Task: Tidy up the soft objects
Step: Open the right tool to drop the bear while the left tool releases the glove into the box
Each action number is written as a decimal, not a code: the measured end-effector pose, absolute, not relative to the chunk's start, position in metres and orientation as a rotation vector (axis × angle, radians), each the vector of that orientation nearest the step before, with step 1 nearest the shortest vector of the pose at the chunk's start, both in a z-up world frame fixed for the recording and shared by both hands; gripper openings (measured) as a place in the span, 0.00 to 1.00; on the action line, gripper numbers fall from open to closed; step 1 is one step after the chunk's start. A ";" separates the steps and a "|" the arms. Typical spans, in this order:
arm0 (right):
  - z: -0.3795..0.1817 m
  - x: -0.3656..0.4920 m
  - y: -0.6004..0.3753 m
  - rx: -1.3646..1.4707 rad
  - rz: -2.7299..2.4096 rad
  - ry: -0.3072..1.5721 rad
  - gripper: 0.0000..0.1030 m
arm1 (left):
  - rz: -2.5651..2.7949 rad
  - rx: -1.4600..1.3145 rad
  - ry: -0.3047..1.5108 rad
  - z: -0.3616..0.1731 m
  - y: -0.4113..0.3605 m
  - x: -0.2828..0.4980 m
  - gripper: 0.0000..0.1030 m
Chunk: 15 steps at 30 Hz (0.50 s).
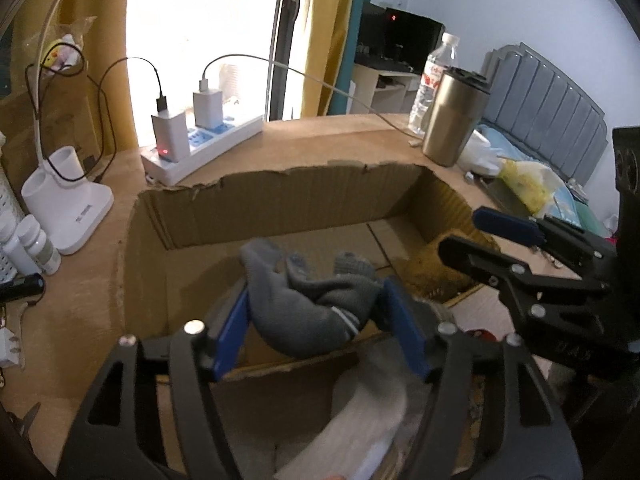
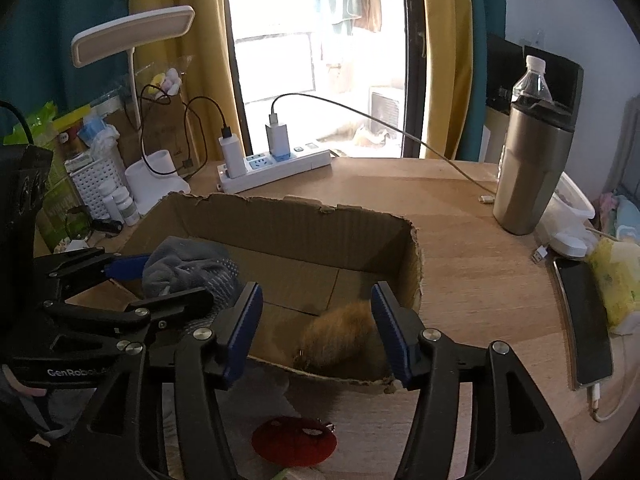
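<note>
- Over the near left part of the cardboard box (image 1: 280, 208), the left claw (image 1: 316, 312) has a bundle of grey gloves (image 1: 320, 300) between its blue pads; its jaws are spread, and whether the pads press the bundle cannot be told.
- Over the near right corner of the box, the right claw (image 2: 316, 328) is spread wide and pinches nothing.
- Below and between its jaws, a brown furry toy (image 2: 340, 332) lies on the box floor against the near wall.
- Nearer than the box, a white sock (image 1: 360, 420) lies blurred under the left claw, and a red knitted piece (image 2: 294, 442) rests on the table (image 2: 460, 280).
- Beyond the box stands a white power strip (image 2: 276, 168) with two chargers.
- To the far right stands a steel tumbler (image 2: 532, 168) with a water bottle (image 2: 534, 80) behind it.
</note>
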State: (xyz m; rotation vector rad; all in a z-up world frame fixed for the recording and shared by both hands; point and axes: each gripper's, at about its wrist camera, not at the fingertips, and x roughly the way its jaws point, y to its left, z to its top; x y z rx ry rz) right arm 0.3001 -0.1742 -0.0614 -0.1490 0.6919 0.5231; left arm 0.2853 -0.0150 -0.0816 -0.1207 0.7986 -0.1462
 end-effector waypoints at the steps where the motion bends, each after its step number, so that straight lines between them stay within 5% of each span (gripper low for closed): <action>1: -0.060 0.298 -0.175 -0.150 0.522 0.688 0.58 | -0.146 -0.121 0.794 -0.080 -0.015 0.283 0.66; 15: -0.047 0.269 -0.191 -0.134 0.511 0.633 0.58 | -0.142 -0.122 0.728 -0.062 -0.018 0.252 0.67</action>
